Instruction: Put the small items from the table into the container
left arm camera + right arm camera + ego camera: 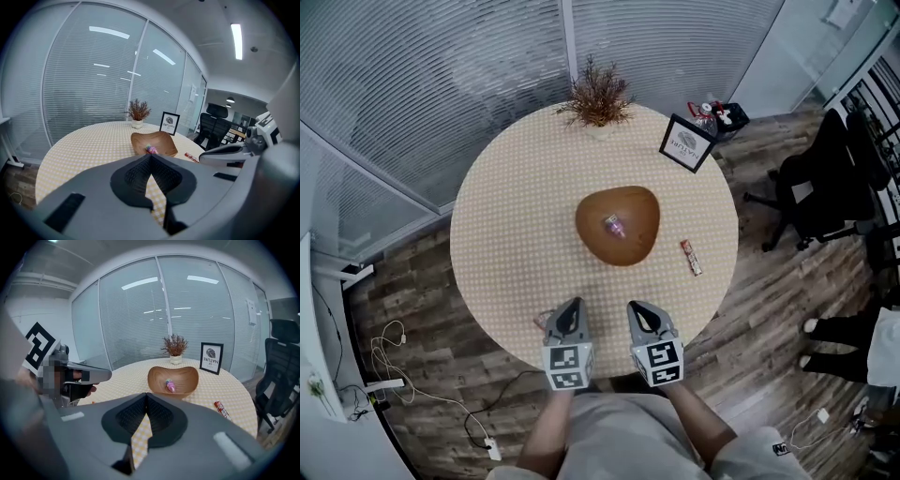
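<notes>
A brown wooden bowl sits at the middle of the round checked table. One small pink wrapped item lies inside it. A red wrapped bar lies on the cloth to the bowl's right. At the near table edge my left gripper and right gripper hover side by side, both shut and empty, pointing toward the bowl. A tiny reddish item lies just left of the left gripper. In the right gripper view the bowl and the bar lie ahead of the shut jaws.
A dried plant in a white pot and a framed print stand at the table's far edge. A black office chair is off to the right. Cables lie on the wooden floor at the left.
</notes>
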The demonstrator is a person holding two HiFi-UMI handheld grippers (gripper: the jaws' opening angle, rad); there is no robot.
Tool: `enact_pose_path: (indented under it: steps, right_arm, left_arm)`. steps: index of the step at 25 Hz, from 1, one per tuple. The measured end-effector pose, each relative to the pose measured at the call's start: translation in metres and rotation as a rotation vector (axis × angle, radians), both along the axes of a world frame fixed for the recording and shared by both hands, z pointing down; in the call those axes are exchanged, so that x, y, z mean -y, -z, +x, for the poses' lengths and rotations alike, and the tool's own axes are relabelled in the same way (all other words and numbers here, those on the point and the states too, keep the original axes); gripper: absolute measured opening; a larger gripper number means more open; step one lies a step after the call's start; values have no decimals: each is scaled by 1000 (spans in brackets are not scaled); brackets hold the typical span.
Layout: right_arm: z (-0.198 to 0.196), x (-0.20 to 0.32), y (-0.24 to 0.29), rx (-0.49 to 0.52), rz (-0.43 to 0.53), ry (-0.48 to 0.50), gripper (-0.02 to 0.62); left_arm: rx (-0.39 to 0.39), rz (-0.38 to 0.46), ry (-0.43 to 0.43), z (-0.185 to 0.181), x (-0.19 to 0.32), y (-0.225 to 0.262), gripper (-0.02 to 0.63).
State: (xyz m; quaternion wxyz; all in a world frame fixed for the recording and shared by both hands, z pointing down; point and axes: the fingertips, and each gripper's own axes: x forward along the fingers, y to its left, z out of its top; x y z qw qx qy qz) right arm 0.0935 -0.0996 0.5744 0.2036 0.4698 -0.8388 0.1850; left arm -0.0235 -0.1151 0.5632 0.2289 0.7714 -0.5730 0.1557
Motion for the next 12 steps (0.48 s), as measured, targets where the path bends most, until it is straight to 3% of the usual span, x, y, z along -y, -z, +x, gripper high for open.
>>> enact_pose_path:
  steps: [6, 11, 12]
  right_arm:
    - [22, 13, -11, -11, 4, -35, 2]
    - [83, 35, -36, -88, -33, -80, 6]
    - [98, 41, -44, -105, -50, -94, 42]
  left_arm:
    - [0, -17, -86, 19, 3, -4, 5]
    - [3, -33, -143, 43, 2, -6, 5]
    - [1, -37, -154, 47, 2, -7, 5]
